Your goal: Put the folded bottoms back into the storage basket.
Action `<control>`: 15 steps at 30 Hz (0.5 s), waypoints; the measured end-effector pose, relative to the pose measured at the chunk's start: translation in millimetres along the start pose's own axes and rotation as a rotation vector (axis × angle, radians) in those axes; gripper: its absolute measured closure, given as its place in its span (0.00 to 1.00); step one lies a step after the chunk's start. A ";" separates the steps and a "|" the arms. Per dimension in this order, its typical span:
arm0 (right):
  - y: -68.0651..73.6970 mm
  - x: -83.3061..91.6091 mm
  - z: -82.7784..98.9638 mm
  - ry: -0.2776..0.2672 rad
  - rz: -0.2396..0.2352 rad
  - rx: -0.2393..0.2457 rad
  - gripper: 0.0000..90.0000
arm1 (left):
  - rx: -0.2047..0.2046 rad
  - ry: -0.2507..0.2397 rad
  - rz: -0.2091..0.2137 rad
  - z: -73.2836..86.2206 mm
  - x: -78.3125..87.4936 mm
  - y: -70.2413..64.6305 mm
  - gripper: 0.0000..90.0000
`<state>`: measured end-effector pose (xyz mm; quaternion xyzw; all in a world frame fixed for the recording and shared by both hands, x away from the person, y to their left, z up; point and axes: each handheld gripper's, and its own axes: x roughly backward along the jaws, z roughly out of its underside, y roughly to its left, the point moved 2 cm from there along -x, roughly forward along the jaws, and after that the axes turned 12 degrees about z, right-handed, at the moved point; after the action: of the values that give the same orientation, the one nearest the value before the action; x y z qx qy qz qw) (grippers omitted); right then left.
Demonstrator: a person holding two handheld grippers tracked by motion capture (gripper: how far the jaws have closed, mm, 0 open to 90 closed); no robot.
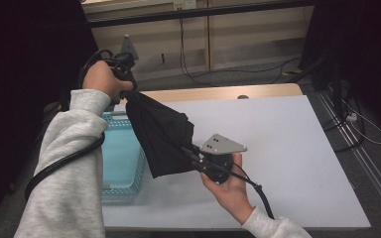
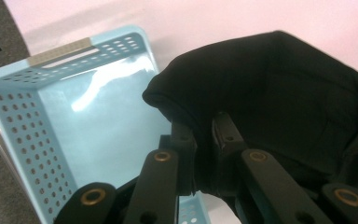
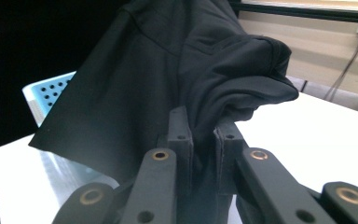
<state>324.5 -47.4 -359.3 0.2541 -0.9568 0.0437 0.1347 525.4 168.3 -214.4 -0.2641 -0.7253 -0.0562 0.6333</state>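
Note:
A black cloth (image 1: 161, 134) hangs stretched in the air between both grippers, above the table's left half. My left gripper (image 1: 127, 92) holds its upper corner, raised above the basket, jaws shut on the black cloth (image 2: 270, 98). My right gripper (image 1: 191, 152) pinches the lower edge near the table's middle, jaws shut on the cloth (image 3: 182, 79). A light blue perforated basket (image 1: 121, 158) stands at the table's left edge, partly under the cloth; its inside (image 2: 98, 126) holds nothing visible.
The white table top (image 1: 278, 144) stretches to the right of the cloth. A wooden strip (image 1: 218, 92) runs along the far edge. Cables (image 1: 357, 124) lie on the floor to the right. Dark curtains stand at both sides.

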 end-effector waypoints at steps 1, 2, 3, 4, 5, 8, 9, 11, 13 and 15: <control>2.1 -1.5 -1.3 0.001 -0.003 0.001 0.90 | 0.005 -0.004 -0.003 1.2 2.2 3.2 0.91; 4.8 -3.8 -2.8 -0.002 -0.009 0.003 0.90 | 0.008 -0.001 -0.004 1.9 3.8 5.0 0.91; 6.5 -5.0 -3.7 -0.003 -0.013 0.005 0.90 | 0.015 -0.002 -0.006 3.2 5.3 7.4 0.91; 8.8 -6.4 -5.0 -0.003 -0.018 0.006 0.90 | 0.021 -0.009 -0.006 4.3 6.7 9.5 0.91; 11.1 -7.8 -6.1 -0.004 -0.024 0.008 0.90 | 0.021 -0.007 -0.008 5.3 8.9 12.0 0.91; 18.0 -12.0 -9.3 -0.007 -0.038 0.010 0.90 | 0.030 -0.013 -0.008 8.5 14.9 18.6 0.91; 20.5 -13.5 -10.1 -0.007 -0.040 0.010 0.90 | 0.031 -0.016 -0.011 9.4 16.8 20.8 0.91; 25.6 -16.8 -11.4 -0.009 -0.050 0.013 0.90 | 0.039 -0.021 -0.014 11.4 20.5 25.0 0.91; 30.4 -20.3 -12.9 -0.009 -0.061 0.010 0.89 | 0.038 -0.021 -0.015 13.1 23.6 29.6 0.91; 34.1 -23.6 -14.5 -0.016 -0.068 0.007 0.89 | 0.037 -0.024 -0.024 14.0 26.0 33.5 0.91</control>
<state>330.6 -4.4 -352.5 0.2875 -0.9484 0.0406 0.1275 526.6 210.8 -200.8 -0.2442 -0.7371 -0.0473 0.6284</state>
